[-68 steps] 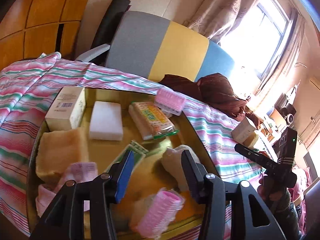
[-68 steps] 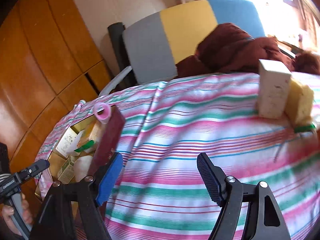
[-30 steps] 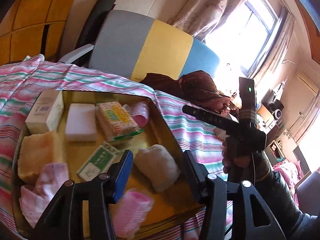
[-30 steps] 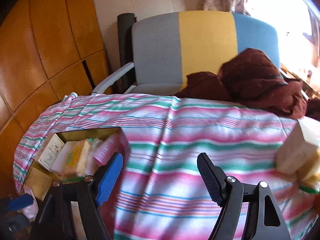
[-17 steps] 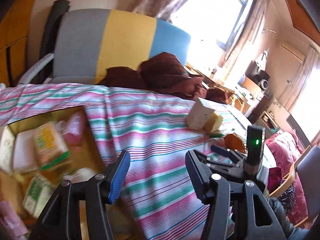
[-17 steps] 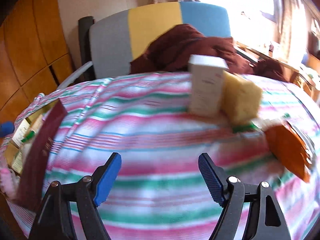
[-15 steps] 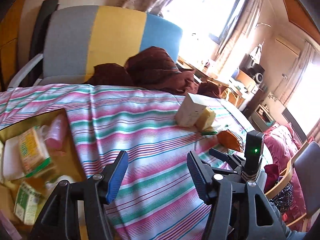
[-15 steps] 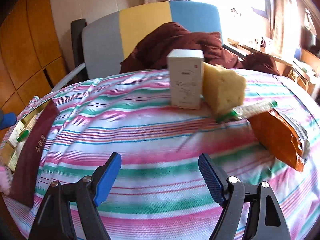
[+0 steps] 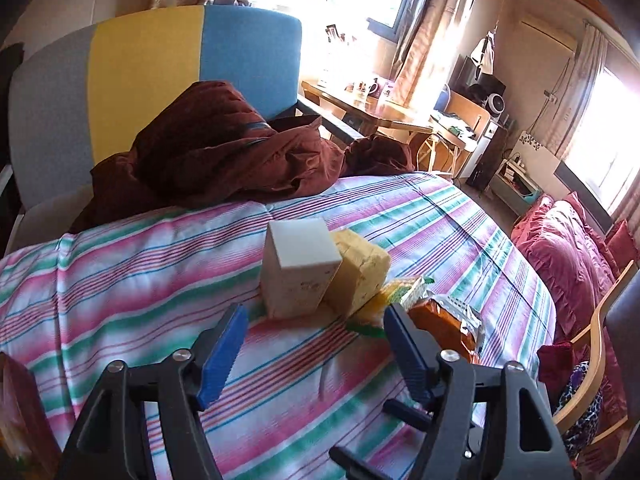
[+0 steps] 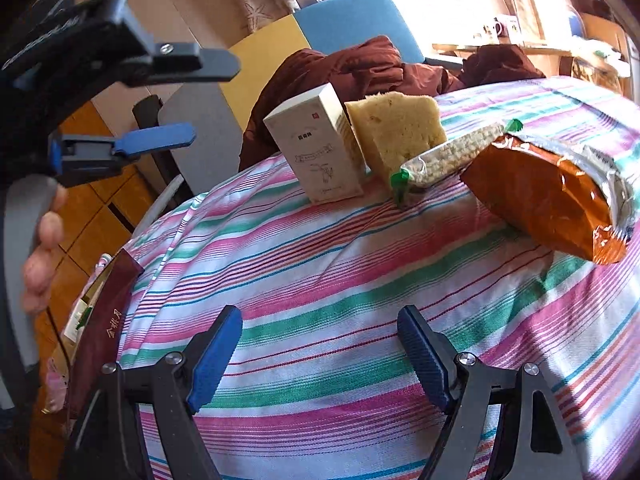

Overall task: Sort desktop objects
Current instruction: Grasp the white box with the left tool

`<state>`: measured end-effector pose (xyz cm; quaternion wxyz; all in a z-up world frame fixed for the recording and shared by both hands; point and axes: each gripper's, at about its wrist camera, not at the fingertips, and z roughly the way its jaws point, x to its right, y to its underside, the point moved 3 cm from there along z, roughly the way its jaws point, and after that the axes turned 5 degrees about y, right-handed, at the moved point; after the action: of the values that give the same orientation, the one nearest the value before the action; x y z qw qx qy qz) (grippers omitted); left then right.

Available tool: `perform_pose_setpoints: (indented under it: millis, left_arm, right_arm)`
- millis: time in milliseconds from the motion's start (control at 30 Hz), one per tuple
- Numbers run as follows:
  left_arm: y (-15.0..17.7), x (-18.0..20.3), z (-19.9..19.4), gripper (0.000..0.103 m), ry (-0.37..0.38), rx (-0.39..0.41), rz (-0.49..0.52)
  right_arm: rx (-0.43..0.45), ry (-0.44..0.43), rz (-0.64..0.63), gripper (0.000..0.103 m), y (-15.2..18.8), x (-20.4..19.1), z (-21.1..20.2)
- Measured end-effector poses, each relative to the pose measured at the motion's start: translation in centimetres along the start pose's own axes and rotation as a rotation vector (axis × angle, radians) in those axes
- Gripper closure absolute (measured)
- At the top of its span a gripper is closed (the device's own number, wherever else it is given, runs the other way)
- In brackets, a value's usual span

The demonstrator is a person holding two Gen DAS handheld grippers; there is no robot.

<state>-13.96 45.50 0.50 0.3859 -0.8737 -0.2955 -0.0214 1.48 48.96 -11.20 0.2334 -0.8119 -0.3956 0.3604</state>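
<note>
While empty: both tongs, left (image 9: 312, 344) and right (image 10: 320, 350), gape open.
Box (image 9: 298, 268): upright, touching sponge (image 9: 360, 272).
Next: left lined up on box.

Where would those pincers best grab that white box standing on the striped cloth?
Probably across the upper half of the white box, coming from the open near-left side. It stands upright with flat faces, and the yellow sponge leans against its right, so pinch its front and back faces. The right gripper is open and empty.
</note>
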Motion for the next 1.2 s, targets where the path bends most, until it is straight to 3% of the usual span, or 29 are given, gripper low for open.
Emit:
perform_pose_setpoints:
  millis: [167, 367, 433, 467, 500, 667, 1200]
  left_arm:
    - [-2.3, 0.0, 4.1, 0.020, -0.050, -0.050, -0.003]
    - [-2.8, -1.2, 7.3, 0.020, -0.081, -0.096, -0.034]
    - [-2.3, -1.6, 7.6, 0.029, -0.099, -0.100, -0.033]
    - [-2.1, -1.9, 7.5, 0.042, -0.108, -0.096, -0.033]
    - [-1.7, -2.1, 7.4, 0.046, -0.109, -0.095, -0.031]
    - [0.9, -2.6, 5.1, 0.048, -0.090, -0.056, -0.004]
    - [13.3, -4.3, -3.1, 0.050, -0.077, 0.031, -0.096]
  right_arm:
    - [0.019, -0.072, 0.044, 0.019, 0.0, 0.6, -0.2]
    - [0.029, -0.116, 0.065, 0.016, 0.0, 0.8, -0.2]
    - [0.030, -0.118, 0.066, 0.016, 0.1, 0.7, -0.3]
    - [0.031, -0.118, 0.066, 0.016, 0.1, 0.7, -0.3]
    - [0.031, -0.118, 0.067, 0.016, 0.1, 0.7, -0.3]
    - [0.031, -0.116, 0.068, 0.016, 0.1, 0.8, -0.1]
    - [0.056, -0.147, 0.118, 0.017, 0.0, 1.5, -0.6]
